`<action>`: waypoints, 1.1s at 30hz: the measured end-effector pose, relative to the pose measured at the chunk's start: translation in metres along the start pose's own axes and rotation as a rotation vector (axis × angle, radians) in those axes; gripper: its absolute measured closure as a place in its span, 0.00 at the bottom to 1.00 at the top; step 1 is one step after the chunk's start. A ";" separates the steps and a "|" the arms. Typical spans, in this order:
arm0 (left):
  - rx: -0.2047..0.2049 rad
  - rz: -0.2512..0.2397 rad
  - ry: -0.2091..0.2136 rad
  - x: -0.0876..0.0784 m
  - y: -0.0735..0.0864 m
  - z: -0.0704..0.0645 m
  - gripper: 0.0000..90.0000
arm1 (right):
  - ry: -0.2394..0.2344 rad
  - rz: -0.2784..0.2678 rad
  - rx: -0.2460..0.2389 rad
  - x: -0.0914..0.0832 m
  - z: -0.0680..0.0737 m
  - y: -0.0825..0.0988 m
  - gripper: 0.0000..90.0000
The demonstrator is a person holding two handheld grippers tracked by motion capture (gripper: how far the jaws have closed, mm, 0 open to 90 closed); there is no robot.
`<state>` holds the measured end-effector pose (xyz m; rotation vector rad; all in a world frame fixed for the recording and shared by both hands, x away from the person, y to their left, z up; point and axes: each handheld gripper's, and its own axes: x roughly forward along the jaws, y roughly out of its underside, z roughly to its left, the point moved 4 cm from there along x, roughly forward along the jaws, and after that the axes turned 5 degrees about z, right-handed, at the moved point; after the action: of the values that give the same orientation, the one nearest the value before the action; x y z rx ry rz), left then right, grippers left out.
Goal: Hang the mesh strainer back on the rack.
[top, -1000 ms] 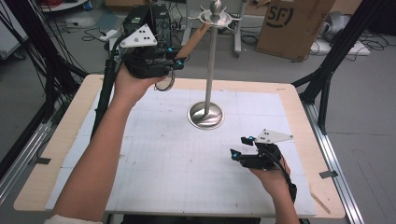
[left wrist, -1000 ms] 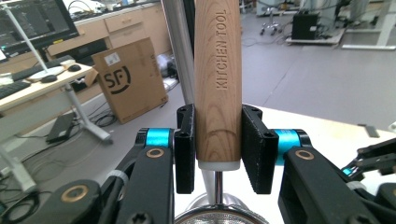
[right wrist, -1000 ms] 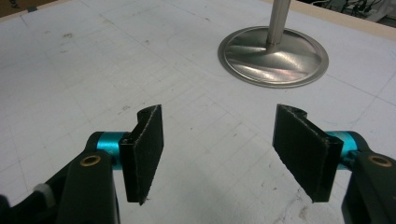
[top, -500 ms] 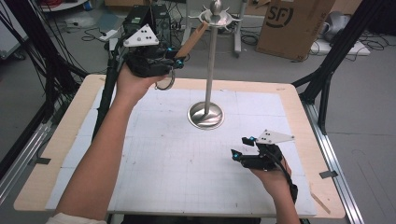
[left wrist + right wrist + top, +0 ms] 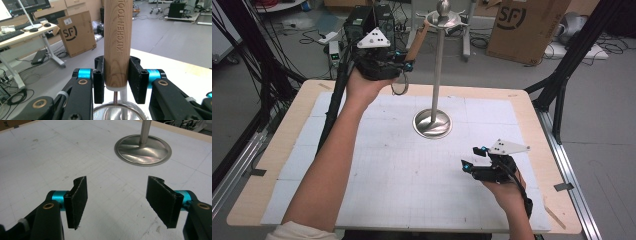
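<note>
High view: two hand-held grippers are seen over one worktop (image 5: 287,150) covered with a white gridded mat. The left hand-held gripper (image 5: 404,65) is raised above the far left part of the worktop, and one round light-brown wooden handle (image 5: 417,42) stamped "KITCHEN TOOL" is clamped between its jaws. In the left gripper view the handle (image 5: 117,37) is shown rising straight up from the left hand-held gripper (image 5: 117,81), both black pads pressed flat against its sides; just beneath the jaws one thin metal wire ring (image 5: 120,110) of the same utensil is seen, hanging below the handle. One tall silver metal stand (image 5: 437,75) with a round base is set just to the right of the left hand-held gripper, its top plate near the upper end of the handle. The right hand-held gripper (image 5: 472,157) is held low over the near right part of the worktop, well apart from the left one. In the right gripper view its jaws are parted wide around the right hand-held gripper (image 5: 120,202), with nothing between them, and the base of the stand (image 5: 143,149) lies ahead of them.
</note>
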<state>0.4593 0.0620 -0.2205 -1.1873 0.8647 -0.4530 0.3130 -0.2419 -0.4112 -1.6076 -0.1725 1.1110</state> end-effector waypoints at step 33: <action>-0.087 0.035 0.042 0.001 0.030 -0.005 0.40 | 0.001 -0.015 0.000 -0.007 0.002 -0.002 0.36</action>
<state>0.4523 0.0679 -0.2497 -1.2439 0.9477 -0.4167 0.3086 -0.2441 -0.4061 -1.6044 -0.1830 1.0988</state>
